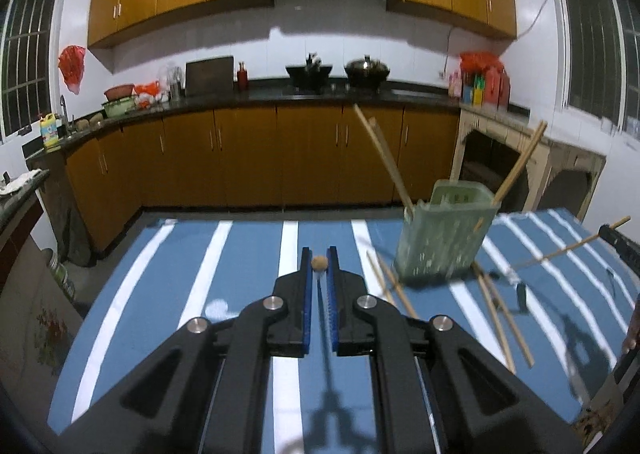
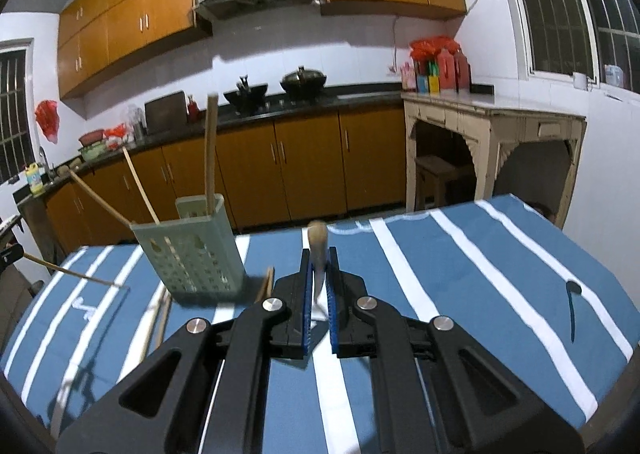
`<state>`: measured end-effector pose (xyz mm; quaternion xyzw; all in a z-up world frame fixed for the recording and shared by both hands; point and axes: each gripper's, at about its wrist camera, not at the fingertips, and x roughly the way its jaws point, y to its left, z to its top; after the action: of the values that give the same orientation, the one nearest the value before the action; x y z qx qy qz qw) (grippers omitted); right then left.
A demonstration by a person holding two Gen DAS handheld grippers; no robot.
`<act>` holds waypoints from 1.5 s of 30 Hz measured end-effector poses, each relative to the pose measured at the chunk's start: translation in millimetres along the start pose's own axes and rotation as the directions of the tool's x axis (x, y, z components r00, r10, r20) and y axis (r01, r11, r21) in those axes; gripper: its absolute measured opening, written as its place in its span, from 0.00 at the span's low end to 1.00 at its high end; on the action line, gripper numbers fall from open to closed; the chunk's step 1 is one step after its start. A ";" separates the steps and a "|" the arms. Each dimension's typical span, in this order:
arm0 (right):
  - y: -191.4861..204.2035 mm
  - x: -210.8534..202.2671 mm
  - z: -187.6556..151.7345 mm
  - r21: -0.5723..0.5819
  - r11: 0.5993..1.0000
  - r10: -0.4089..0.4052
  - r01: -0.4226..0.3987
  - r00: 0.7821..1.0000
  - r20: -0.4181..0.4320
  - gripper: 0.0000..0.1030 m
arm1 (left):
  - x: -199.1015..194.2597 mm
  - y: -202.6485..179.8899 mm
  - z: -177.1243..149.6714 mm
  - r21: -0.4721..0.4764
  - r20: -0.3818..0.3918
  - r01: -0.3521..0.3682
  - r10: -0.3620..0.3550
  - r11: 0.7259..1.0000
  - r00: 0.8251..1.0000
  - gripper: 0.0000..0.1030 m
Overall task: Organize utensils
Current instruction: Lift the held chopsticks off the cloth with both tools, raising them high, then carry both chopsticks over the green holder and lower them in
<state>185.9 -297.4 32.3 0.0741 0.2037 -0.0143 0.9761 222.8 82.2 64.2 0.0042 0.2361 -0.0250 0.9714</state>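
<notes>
Left claw (image 1: 319, 262): clamped on a chopstick (image 1: 319, 262), seen end-on. Right claw (image 2: 319, 266): clamped on a blurred, probably wooden utensil (image 2: 318, 250). Green holder (image 1: 442, 232): near table's far edge.

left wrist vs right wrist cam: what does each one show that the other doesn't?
Left wrist only: the left gripper shut on a chopstick seen end-on, and the loose chopsticks right of the holder.
Right wrist only: the right gripper shut on a chopstick, a dark utensil near the table's right edge, and the pale side table in full.
Both: the green holder with chopsticks in it, and the striped tablecloth.
</notes>
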 end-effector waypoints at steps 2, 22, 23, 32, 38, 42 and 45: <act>1.2 -2.7 7.5 0.002 1.000 0.011 -0.011 1.000 0.019 0.07 | -3.8 1.2 7.8 -0.010 0.022 0.002 -0.002 1.000 1.000 0.08; 13.0 -13.9 56.0 0.047 0.983 0.175 -0.177 0.984 0.045 0.07 | -13.7 -8.3 43.3 -0.030 0.075 0.065 -0.063 0.997 0.995 0.08; 13.8 -16.0 59.7 0.049 0.980 0.189 -0.191 0.981 0.051 0.07 | -15.1 -9.2 46.2 -0.031 0.080 0.072 -0.070 0.997 0.994 0.08; 49.7 -42.0 109.1 -0.003 0.951 0.305 -0.309 0.938 0.165 0.07 | -37.1 -37.2 102.7 -0.009 0.195 0.140 -0.136 0.990 0.971 0.08; 76.5 -35.9 129.3 -0.062 0.953 0.304 -0.298 0.927 0.218 0.07 | -43.7 -58.8 144.9 -0.030 0.272 0.168 -0.153 0.985 0.950 0.08; 83.1 -16.3 132.2 -0.065 0.963 0.268 -0.260 0.936 0.227 0.07 | -42.7 -69.8 165.6 -0.050 0.333 0.162 -0.136 0.986 0.933 0.08; 85.5 1.4 128.7 -0.061 0.970 0.244 -0.237 0.950 0.195 0.07 | -29.6 -80.8 172.9 -0.059 0.367 0.142 -0.111 0.988 0.924 0.08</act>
<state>243.1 -232.2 160.2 0.0785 0.0938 0.1011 0.9873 271.7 -0.6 231.7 -0.0565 0.0534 -0.0780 0.9939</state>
